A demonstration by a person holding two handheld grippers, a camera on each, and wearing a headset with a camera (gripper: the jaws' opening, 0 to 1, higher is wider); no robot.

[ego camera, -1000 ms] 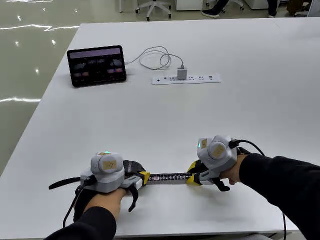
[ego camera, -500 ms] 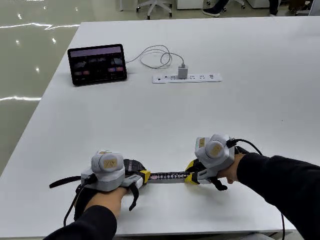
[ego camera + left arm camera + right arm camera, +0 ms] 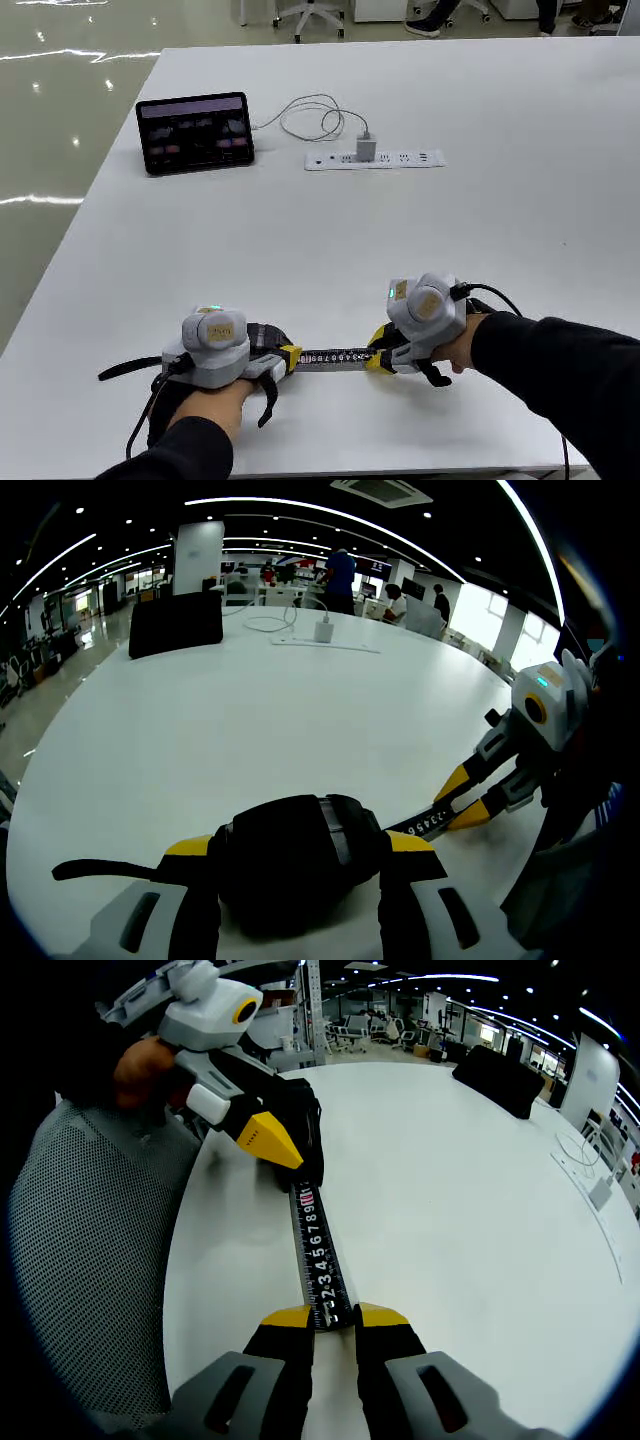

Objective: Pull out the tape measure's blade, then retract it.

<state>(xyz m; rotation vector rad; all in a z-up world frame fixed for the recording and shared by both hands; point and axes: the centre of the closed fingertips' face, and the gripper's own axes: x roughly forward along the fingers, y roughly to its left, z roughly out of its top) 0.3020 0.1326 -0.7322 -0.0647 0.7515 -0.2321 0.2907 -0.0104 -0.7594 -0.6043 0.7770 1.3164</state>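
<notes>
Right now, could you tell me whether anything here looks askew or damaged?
Nothing stands out: the left gripper holds the black tape measure case, and its dark numbered blade runs straight to the right gripper.

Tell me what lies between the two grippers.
The tape blade, stretched from the case in the left gripper to the right gripper, shown in the head view.

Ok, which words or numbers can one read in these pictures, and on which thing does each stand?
"2 3 4 5 6 7 8 9": printed along the blade of the tape measure, in the right gripper view.
"3456": on the same blade, in the left gripper view.
Tablet screen: too blurred to read.
Power strip markings: too small to read.
</notes>
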